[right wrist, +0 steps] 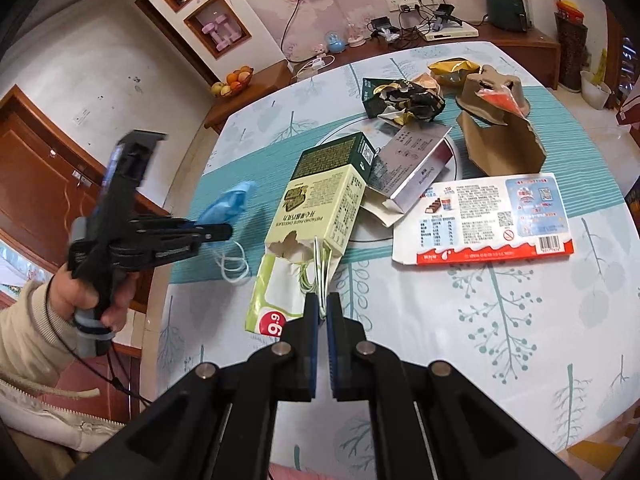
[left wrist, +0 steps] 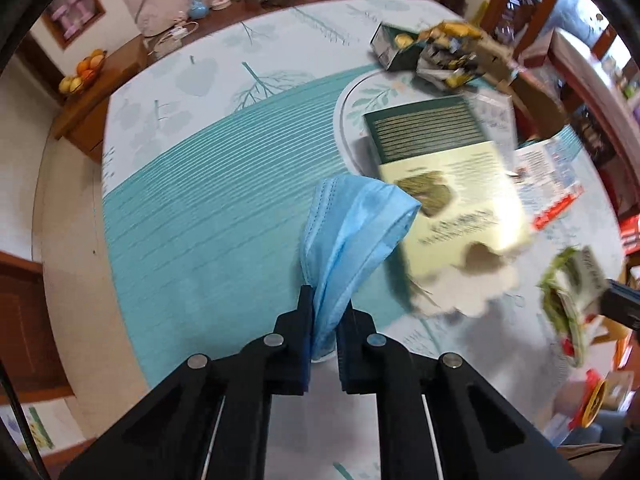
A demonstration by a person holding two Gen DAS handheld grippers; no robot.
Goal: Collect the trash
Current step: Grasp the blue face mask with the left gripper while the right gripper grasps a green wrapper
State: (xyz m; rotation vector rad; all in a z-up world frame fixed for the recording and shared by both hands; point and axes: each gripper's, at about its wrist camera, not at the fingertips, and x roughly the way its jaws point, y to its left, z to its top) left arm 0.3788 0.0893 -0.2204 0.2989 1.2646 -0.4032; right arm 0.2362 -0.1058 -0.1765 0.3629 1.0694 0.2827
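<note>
Left gripper (left wrist: 326, 320): closed on a blue face mask (left wrist: 352, 224); the cloth is pinched at one gathered end between the pads.
Mask, lie: its long axis runs straight on from the fingertips, the free end fanning out ahead and slightly to the gripper's right; in the right wrist view its white ear loops (right wrist: 232, 264) hang below, apparently just reaching the counter (right wrist: 500, 340).
Right gripper (right wrist: 323, 308): closed narrow on the thin white and green cord handles (right wrist: 318, 268) of a pale green paper bag (right wrist: 320, 208).
Bag, lie: directly ahead of the right fingertips, long axis pointing away from them, open torn mouth nearest.
Deciding relation: the bag mouth lies to the right of the left gripper and a little ahead, close by; the mask would travel that way.
Nearer hand: left for the mask, right for the bag.
Other trash: red and white chocolate box (right wrist: 484, 220), silver carton (right wrist: 412, 168), brown torn bag (right wrist: 500, 136), all beyond the right gripper.
Caution: left view is motion-blurred; bag edge uncertain there.
</note>
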